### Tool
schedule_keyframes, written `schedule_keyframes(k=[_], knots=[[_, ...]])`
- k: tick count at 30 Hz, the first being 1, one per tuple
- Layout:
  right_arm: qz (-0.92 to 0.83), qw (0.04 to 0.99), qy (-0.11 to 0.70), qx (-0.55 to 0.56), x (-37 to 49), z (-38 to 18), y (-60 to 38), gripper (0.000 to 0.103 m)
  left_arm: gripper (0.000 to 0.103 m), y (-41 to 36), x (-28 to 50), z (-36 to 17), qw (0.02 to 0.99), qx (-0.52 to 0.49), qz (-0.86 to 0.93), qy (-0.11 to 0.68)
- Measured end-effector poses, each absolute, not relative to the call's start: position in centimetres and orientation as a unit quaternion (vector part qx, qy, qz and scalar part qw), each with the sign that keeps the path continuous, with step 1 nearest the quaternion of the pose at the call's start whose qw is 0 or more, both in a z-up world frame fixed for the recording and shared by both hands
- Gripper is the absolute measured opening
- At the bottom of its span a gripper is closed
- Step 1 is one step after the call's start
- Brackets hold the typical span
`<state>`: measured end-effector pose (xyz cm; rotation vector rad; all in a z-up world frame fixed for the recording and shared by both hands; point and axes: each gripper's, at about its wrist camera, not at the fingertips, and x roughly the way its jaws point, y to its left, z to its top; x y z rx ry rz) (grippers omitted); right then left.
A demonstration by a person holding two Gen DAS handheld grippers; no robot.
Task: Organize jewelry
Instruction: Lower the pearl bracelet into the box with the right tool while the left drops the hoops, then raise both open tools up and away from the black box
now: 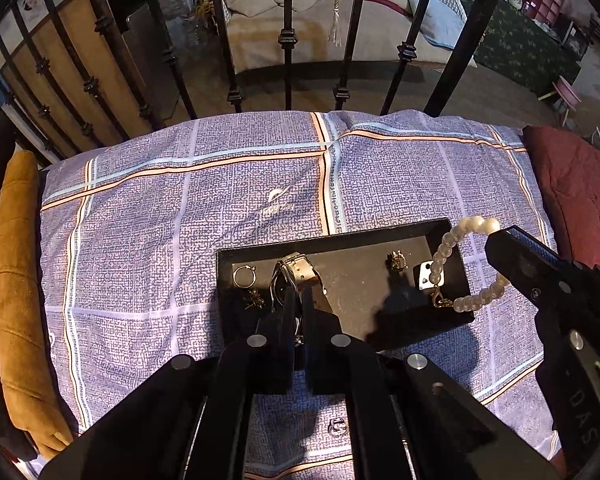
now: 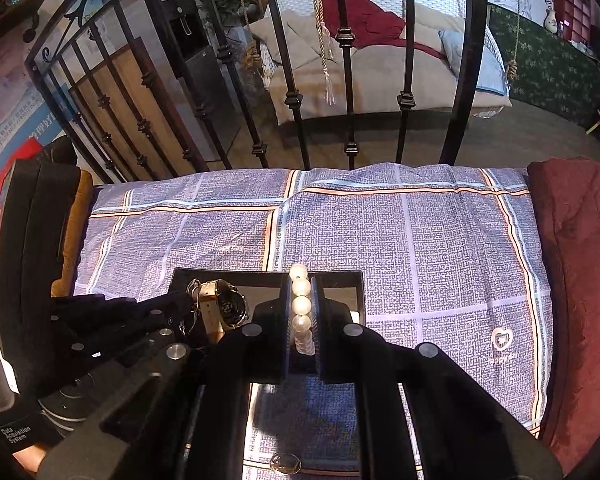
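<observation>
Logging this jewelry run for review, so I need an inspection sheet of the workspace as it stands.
Surface: checked blue bedspread.
Job's things: black tray holds a ring, gold pieces and a watch; pearl bracelet hangs over the tray's edge.
Clutter: small metal piece on the spread.
Grippers: left gripper shut on watch; right gripper shut on pearl bracelet.
Cables: nothing seen.
Surroundings: black iron railing, orange cushion, red cushion.
</observation>
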<state>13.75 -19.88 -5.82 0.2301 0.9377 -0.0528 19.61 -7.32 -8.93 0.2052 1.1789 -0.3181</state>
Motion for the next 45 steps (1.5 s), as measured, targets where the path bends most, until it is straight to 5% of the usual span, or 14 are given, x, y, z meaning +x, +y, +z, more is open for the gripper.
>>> schedule_keyframes(k=[3,5,6,7,9,27,45], knots=[[-0.026,0.883,0.455,0.112,14.1,-6.1,-20.0,0.011,0.006,-7.5,19.9,-9.2,0.815,0.1,-0.145,0.552],[-0.026,0.882,0.457,0.114,14.2,-6.2,-20.1,0.018,0.039,-7.6,20.1,-9.2,0.818,0.102,-0.136,0.55],[-0.027,0.881,0.458,0.115,14.3,-6.3,-20.2,0.023,0.067,-7.6,20.2,-9.2,0.821,0.104,-0.128,0.547],[-0.031,0.881,0.457,0.116,14.3,-6.3,-20.3,0.029,0.069,-7.6,20.2,-9.1,0.826,0.11,-0.12,0.54],[-0.032,0.882,0.454,0.12,14.4,-6.4,-20.4,0.038,0.069,-7.5,20.3,-9.2,0.826,0.113,-0.12,0.54],[-0.037,0.874,0.469,0.124,12.2,-7.5,-21.1,0.038,0.076,-2.6,18.5,-9.5,0.822,0.103,-0.084,0.554],[0.01,0.836,0.537,0.114,3.1,-13.2,-17.7,0.038,0.077,-2.2,11.0,-15.4,0.777,0.104,-0.098,0.613]])
